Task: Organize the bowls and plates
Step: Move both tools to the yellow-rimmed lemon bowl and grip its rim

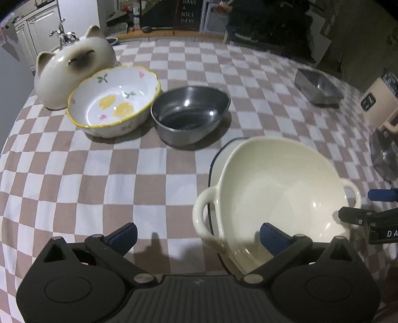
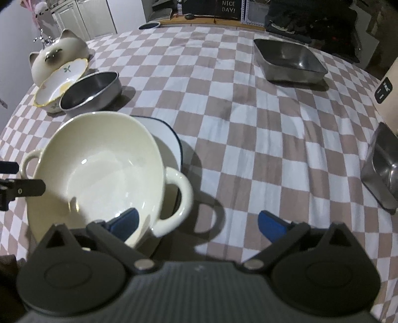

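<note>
The cream two-handled ceramic bowl (image 1: 278, 188) is sitting between both spread-open grippers, left gripper (image 1: 199, 236) and right gripper (image 2: 199, 223), each straddling a handle.

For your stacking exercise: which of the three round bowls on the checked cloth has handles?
The cream bowl, sitting on a blue-rimmed white plate, has two loop handles. The floral bowl and steel bowl have none.

Dark sign (image 1: 187, 13) at far end of the room is reading "HAVE A NICE DAY!", top line partly cut off; right gripper (image 1: 373, 218) body is showing white letters "DA", rest running off frame.
</note>
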Motion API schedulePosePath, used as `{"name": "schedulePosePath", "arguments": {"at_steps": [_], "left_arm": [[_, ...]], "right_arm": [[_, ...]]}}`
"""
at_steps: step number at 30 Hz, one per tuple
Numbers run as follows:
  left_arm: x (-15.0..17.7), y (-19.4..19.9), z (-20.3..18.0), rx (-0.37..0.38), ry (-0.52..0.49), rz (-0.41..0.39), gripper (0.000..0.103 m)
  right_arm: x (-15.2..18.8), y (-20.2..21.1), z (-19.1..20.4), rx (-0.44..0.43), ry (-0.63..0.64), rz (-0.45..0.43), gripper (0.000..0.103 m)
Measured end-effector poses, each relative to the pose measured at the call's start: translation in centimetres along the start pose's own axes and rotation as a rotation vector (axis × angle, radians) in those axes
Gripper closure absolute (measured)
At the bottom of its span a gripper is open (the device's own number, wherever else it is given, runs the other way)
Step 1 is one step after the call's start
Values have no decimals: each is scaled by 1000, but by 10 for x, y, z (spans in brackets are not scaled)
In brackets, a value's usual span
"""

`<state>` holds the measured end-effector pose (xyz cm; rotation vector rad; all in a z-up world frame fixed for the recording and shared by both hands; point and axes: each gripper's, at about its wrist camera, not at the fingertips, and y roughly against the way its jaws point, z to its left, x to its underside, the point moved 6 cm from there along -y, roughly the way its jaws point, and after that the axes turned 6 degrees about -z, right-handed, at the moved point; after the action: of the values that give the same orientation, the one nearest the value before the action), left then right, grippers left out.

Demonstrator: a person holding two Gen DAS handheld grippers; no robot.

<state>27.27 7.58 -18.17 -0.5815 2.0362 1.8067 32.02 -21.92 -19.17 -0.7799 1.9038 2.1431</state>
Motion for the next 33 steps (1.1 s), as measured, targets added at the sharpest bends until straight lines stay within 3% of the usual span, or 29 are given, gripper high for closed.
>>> {"name": "schedulePosePath", "arguments": {"at_steps": [7,12,19,22,27,30,33], "left_arm": [[-17,38,7,23,65,-157,0],[-29,64,20,-48,139,-287,0],[-46,75,47,-80,315,-391,0],[-50,68,66,-120,397,-398,0],[-58,61,103,-176,537,-438,0],[-64,55,122,-192,601,-465,1],[-65,39,137,-186,665,-432,6]], "right_arm": [[-21,30,-4,-14,-37,-162,0],[-43,55,1,-65,-69,-329,0],[-90,69,20,-127,-69,-473,0],[-114,61,33,-123,-58,-489,0],[-152,31,68,-214,-47,-467,1],[-170,10,92,-274,-55,-421,8],[-185,-11,114,-325,-39,-384,20]]}}
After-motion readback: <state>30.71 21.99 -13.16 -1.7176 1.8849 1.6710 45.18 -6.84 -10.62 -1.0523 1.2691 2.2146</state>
